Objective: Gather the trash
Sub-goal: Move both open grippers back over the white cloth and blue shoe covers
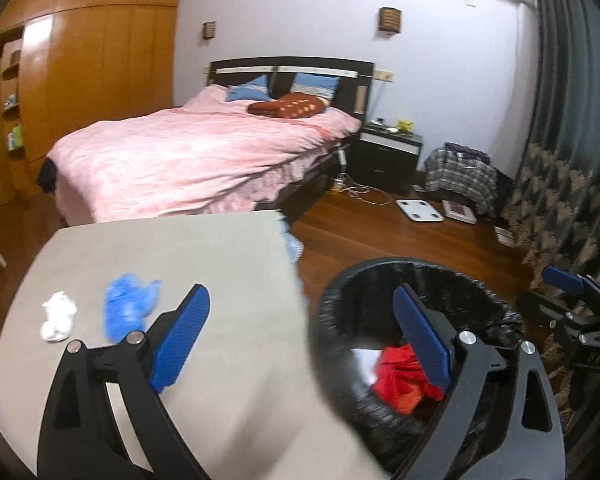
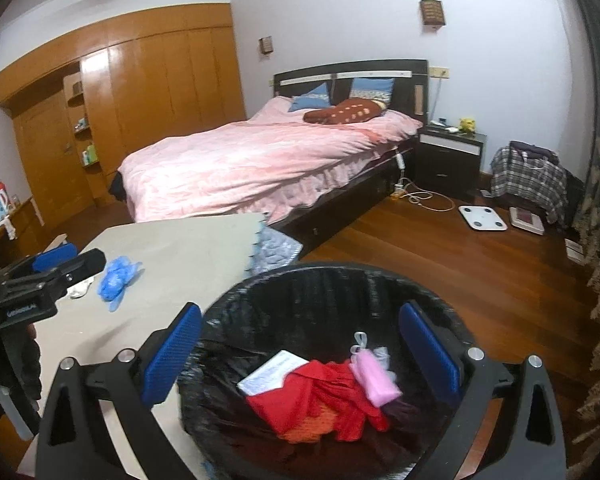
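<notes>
Two pieces of trash are left on the pale grey matte tabletop (image 1: 204, 264), which I see from both wrists, and beside its right edge stands the round bin lined with a crinkled black plastic bag (image 2: 300, 280). Inside the bin lie a red fabric heap (image 2: 324, 396), a flat white paper booklet (image 2: 272, 372) and a small pink soft pouch (image 2: 374, 376). On the table, the larger piece is a crumpled blue thin-film glove or cover (image 1: 126, 308); I judge it very light, limp and a little slick, so I would pinch it through the thick bunched middle rather than a loose edge that could slide out. Just beside it, to its left, sits a smaller crumpled white tissue wad (image 1: 58, 316), soft, weightless and easily torn, best taken across its bulk. My left gripper (image 1: 300, 340) hangs above the table's right part with its blue ribbed pads spread wide and nothing between them, one pad over the table, the other over the bin. My right gripper (image 2: 300, 348) hovers over the bin mouth, pads also wide apart and empty.
</notes>
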Motion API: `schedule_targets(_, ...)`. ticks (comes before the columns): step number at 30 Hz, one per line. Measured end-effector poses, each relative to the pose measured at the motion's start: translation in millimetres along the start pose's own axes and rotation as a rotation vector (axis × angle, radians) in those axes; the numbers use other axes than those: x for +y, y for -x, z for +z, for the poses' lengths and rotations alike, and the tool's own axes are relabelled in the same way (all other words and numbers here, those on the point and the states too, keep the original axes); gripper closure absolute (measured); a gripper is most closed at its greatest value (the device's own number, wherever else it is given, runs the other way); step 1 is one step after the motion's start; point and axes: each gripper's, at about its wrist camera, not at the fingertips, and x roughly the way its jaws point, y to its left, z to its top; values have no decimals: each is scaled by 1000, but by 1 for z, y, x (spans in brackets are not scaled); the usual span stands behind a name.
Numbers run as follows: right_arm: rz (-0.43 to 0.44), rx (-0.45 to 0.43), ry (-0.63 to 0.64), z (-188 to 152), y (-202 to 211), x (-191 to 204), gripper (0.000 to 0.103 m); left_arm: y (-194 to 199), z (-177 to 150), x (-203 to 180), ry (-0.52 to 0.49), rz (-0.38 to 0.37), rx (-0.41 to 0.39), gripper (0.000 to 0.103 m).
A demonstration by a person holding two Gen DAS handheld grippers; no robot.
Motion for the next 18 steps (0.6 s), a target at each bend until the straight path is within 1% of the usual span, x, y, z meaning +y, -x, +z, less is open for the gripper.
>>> schedule_targets(5, 49, 1, 45, 8, -14, 37, 6, 13, -5, 42, 34, 80, -6, 12)
schedule_targets(7, 46, -4, 65, 12, -20, 53, 6, 18, -7, 59, 45, 110, -8, 12)
schedule_targets(11, 77, -14, 103, 19, -35, 83, 6, 24, -13, 89, 43, 176, -15, 12)
schedule_targets(18, 162, -32, 113, 25, -74, 136, 6, 25, -22, 151, 84, 284, -8, 13)
